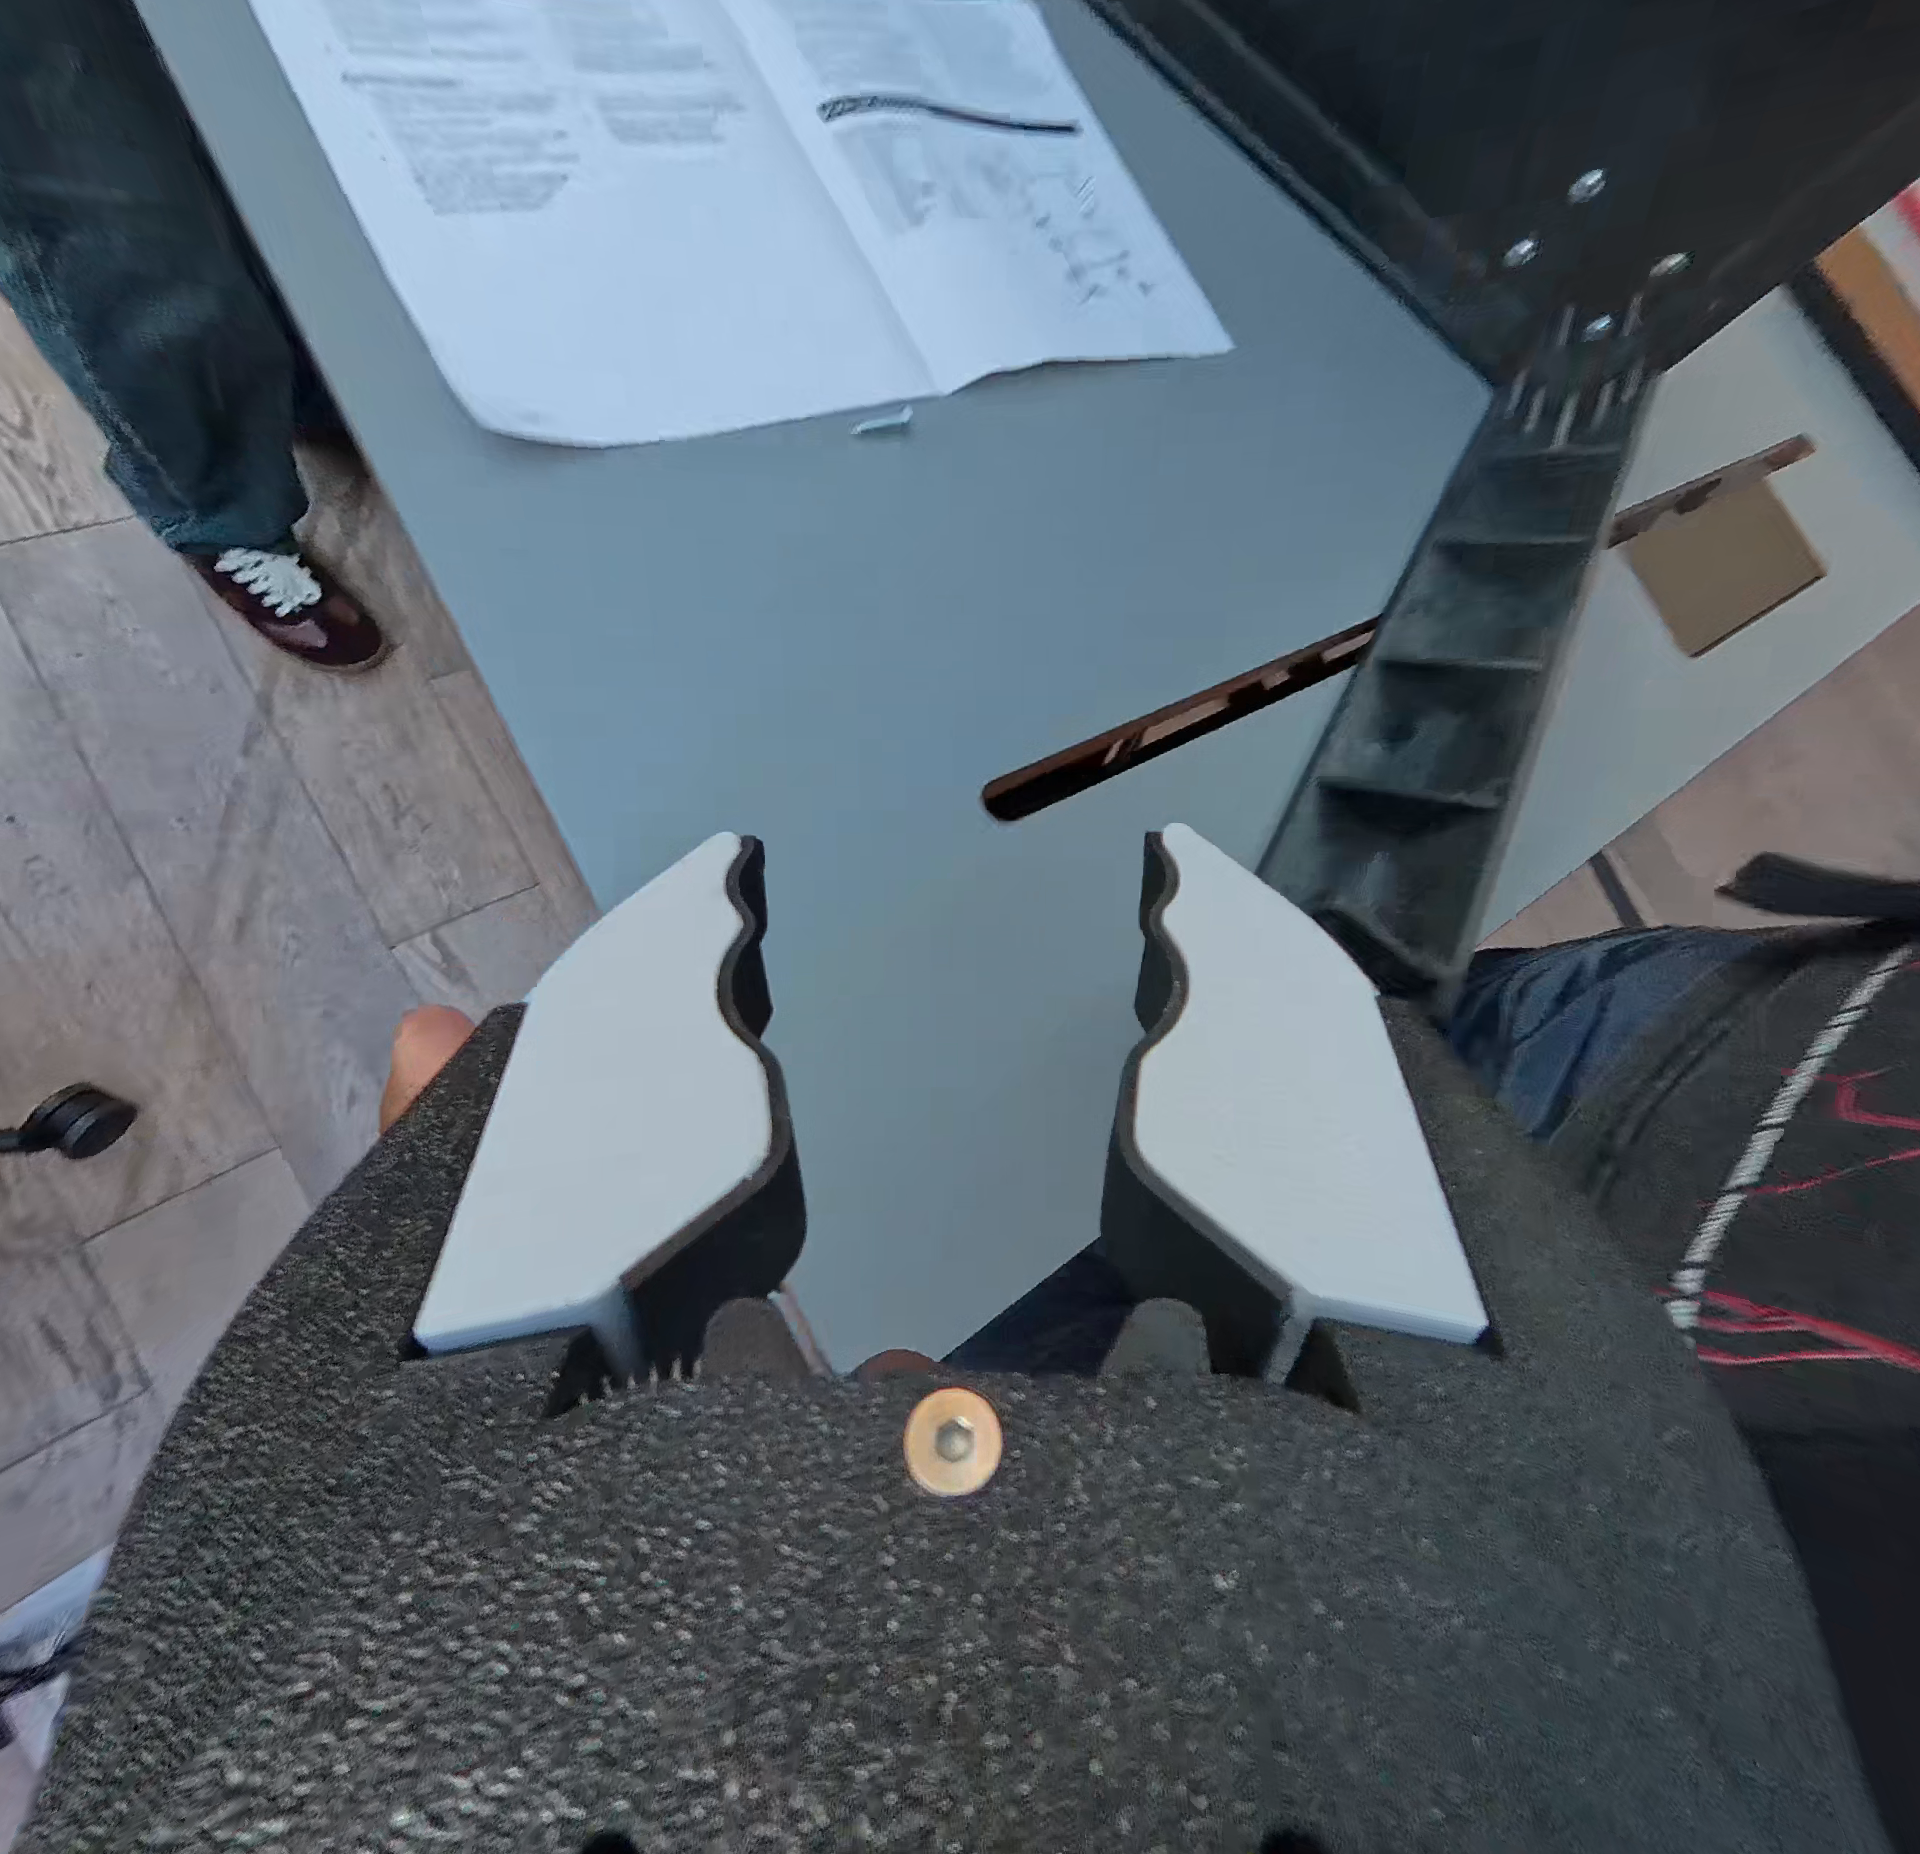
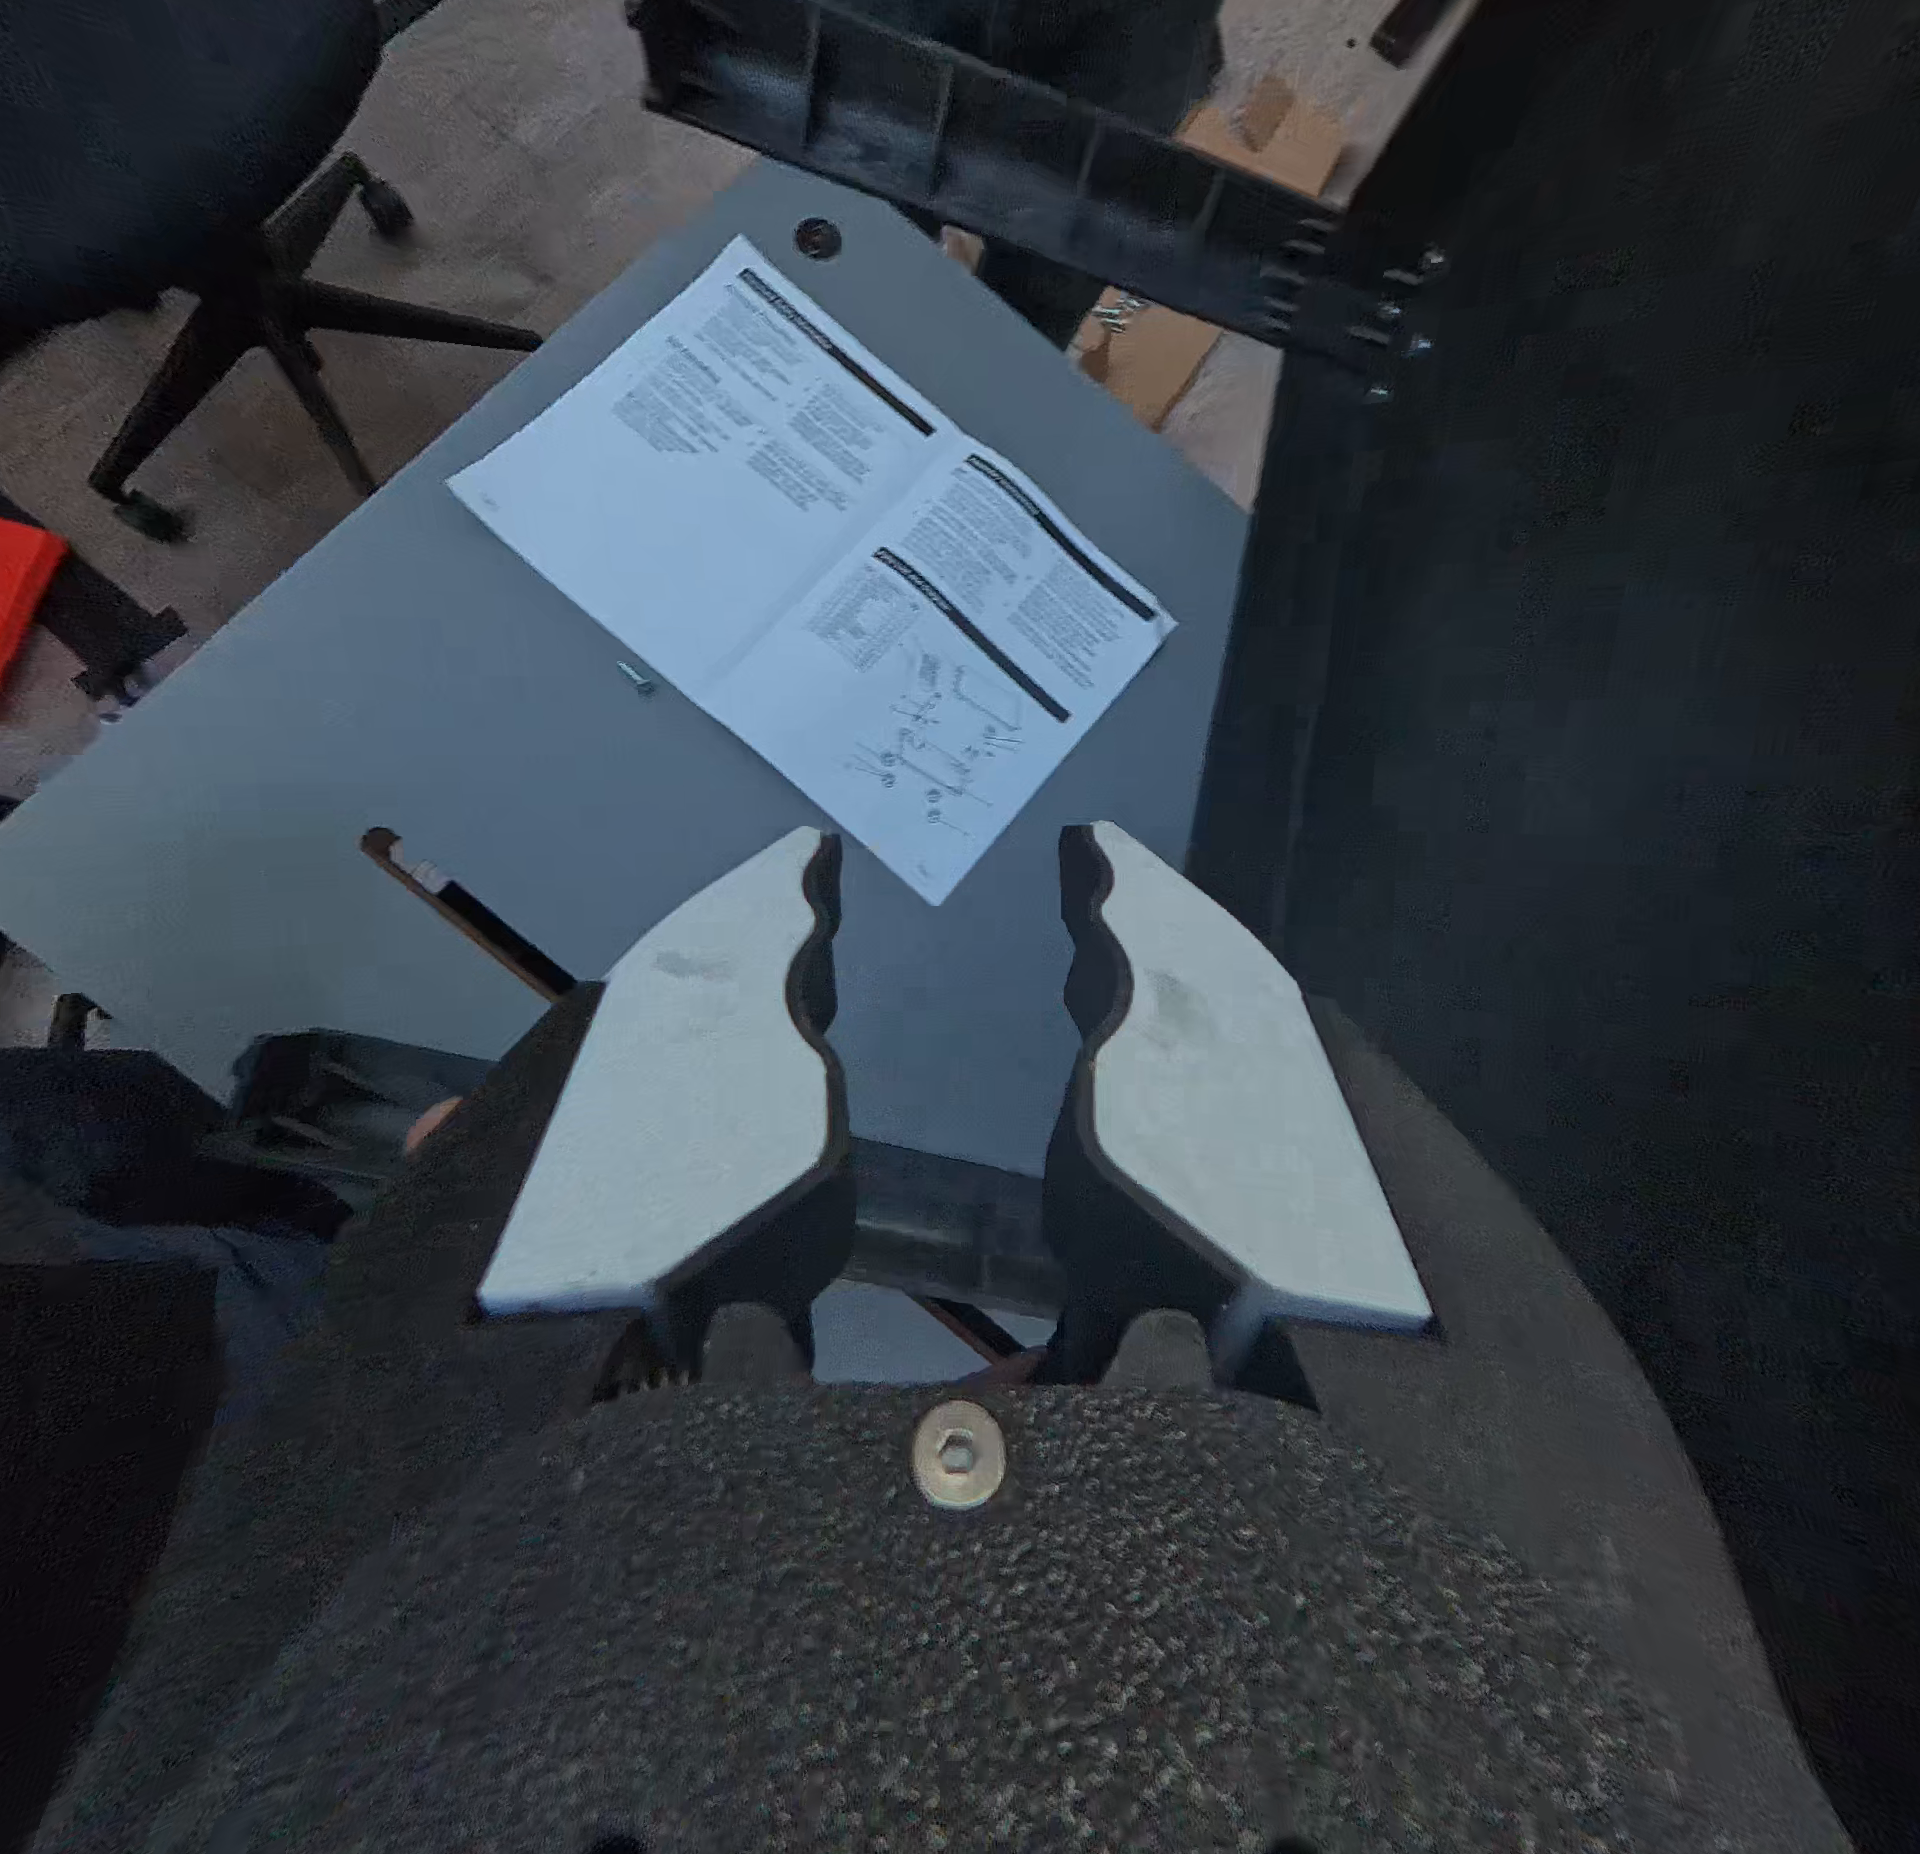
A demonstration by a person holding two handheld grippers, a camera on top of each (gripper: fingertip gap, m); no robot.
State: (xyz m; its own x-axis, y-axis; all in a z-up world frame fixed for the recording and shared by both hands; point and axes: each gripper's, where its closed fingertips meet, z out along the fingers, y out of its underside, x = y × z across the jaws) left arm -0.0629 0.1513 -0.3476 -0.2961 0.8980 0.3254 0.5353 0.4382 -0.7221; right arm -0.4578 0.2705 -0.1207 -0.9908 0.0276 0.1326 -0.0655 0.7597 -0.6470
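My left gripper [image 1: 953, 848] is open and empty above a grey table [image 1: 831, 641]. An open white booklet [image 1: 727, 163] lies farther on, with a small silver screw [image 1: 881, 422] just before it. A black ribbed plastic arm [image 1: 1455, 682] bolted to a large black panel [image 1: 1507, 69] hangs at the right. My right gripper [image 2: 948, 848] is open and empty over the same table [image 2: 416, 765], just short of the booklet [image 2: 810, 557]. The screw [image 2: 636, 678] lies left of the booklet. The black panel [image 2: 1610, 765] stands at the right with another ribbed arm [image 2: 987, 163] reaching left.
A slot [image 1: 1174, 724] cuts into the table near the left gripper; it also shows in the right wrist view [image 2: 468, 921]. A person's leg and shoe [image 1: 281, 599] stand on the wood floor at left. A black office chair [image 2: 208, 246] and cardboard [image 2: 1153, 360] stand beyond the table. The grippers' ends are close to 50 cm from one another. To the small silver screw [image 1: 881, 422]: left tips about 30 cm, right tips about 45 cm. Look for it in the right wrist view [image 2: 631, 678] too.
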